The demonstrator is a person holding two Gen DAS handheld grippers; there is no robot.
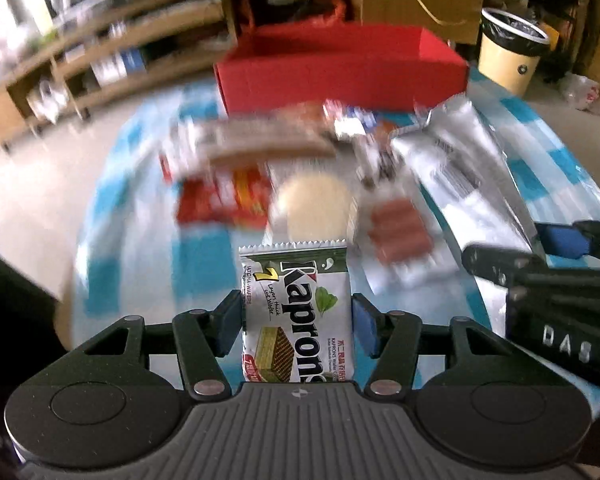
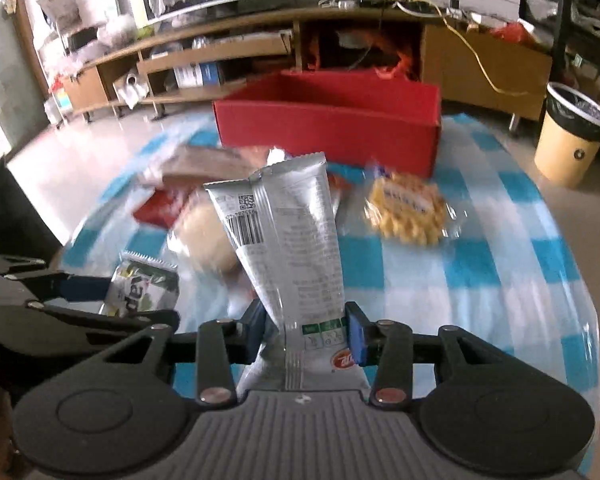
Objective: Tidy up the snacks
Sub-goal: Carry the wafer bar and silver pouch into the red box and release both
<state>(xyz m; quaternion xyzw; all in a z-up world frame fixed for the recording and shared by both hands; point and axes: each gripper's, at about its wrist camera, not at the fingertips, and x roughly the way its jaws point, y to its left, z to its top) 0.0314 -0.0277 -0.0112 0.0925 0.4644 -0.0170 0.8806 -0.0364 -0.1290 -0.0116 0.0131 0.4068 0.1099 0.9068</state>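
Left gripper (image 1: 296, 322) is clamped on a wafer pack (image 1: 296, 312) labelled "Kaprons", pads pressing both side edges. The pack stands upright between the fingers, its crimped top edge pointing away from the camera, held above the tablecloth (image 1: 204, 268).

Right gripper (image 2: 305, 334) is clamped on a silver pouch (image 2: 288, 240), gripped near its lower end. The pouch stands up and leans slightly left, back seam and barcode facing the camera. In the left wrist view the same pouch (image 1: 456, 160) shows at right, with the right gripper's fingers beneath it at the frame edge. In the right wrist view the wafer pack (image 2: 144, 288) shows at lower left, in the left gripper's blue-padded fingers.

Both packs are held clear of the blue-and-white checked tablecloth (image 2: 480, 280).

Loose snacks on the cloth, all motion-blurred:
- round pale biscuit (image 1: 312, 204), just beyond the wafer pack
- red packet (image 1: 224, 196), left of the biscuit
- long brown bar (image 1: 260, 140), behind the red packet
- sausage pack (image 1: 400, 232), right of the biscuit
- yellow waffle (image 2: 406, 210) in clear wrap, right of the pouch

Red box (image 2: 328, 128), open-topped, sits at the far edge of the table, behind the snacks. Interior cannot be judged from these angles.

Beyond: 1 bin (image 2: 572, 136) on the floor at right, low shelving (image 2: 180, 60) along the wall.
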